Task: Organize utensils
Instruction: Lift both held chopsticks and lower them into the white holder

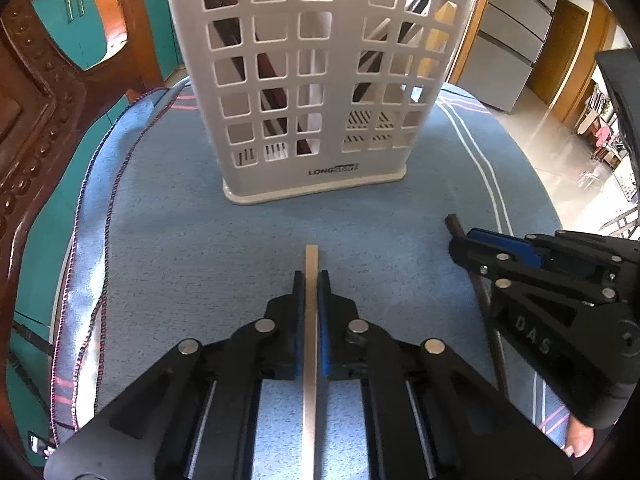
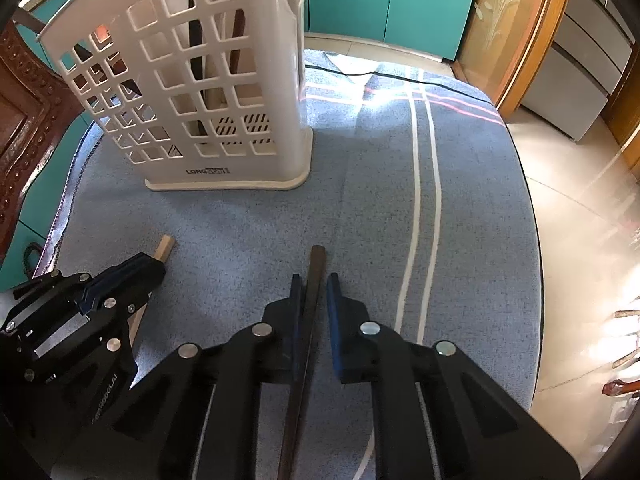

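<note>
Left wrist view: left tool [image 1: 311, 280] clamped on pale chopstick [image 1: 311, 264], right tool [image 2: 314, 284] not quite pinching dark chopstick [image 2: 314, 276], both flat on bench [image 1: 200, 240], aimed toward holder [image 1: 316, 80] for lifting.

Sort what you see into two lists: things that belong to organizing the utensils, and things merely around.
Job: pale wooden chopstick; dark brown chopstick; white plastic lattice utensil holder.
Around: blue striped tablecloth; carved wooden chair; teal cabinets.
</note>
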`<state>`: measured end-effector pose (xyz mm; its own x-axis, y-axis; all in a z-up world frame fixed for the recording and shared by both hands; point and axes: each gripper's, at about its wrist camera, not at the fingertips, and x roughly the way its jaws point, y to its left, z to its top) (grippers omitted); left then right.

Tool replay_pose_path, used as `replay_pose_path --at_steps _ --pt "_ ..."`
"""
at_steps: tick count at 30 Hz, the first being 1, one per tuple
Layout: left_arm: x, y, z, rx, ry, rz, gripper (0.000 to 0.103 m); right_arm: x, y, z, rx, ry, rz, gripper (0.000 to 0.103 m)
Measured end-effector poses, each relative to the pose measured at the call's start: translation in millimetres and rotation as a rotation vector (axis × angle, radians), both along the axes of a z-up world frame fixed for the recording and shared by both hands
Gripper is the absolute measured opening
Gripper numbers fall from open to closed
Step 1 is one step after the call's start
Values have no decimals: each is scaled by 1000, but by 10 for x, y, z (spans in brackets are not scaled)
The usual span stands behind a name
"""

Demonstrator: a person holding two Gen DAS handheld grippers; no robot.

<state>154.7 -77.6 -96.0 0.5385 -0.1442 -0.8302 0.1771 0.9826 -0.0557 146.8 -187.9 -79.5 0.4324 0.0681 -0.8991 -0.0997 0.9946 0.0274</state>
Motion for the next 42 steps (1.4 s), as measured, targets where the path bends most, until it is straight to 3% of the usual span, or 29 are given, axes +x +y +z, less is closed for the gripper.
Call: replay_pose_path --at_steps 7,12,14,15,20,24,28,34,42 --pt "-3 103 -14 37 11 8 10 -2 -8 2 -16 4 7 14" --pt "-8 99 7 80 17 20 21 46 29 1 -26 11 10 14" --pt "-8 111 3 79 15 13 18 47 65 -14 -36 7 19 13" --pt "-6 110 4 68 15 6 8 43 75 -19 -33 5 22 9" --pt "-47 192 101 39 -6 22 7 -4 34 64 47 -18 17 7" --pt "-217 388 536 -59 -105 42 7 -166 -53 504 122 -124 32 7" --pt "-548 706 1164 -186 -269 84 7 -465 -185 1064 216 -246 67 7" --pt "-1062 1168 1959 -377 -590 186 7 -902 -414 1834 314 -447 71 7" --pt "-1192 1537 2514 -573 -886 388 7 -951 -488 2679 388 -720 -18 7"
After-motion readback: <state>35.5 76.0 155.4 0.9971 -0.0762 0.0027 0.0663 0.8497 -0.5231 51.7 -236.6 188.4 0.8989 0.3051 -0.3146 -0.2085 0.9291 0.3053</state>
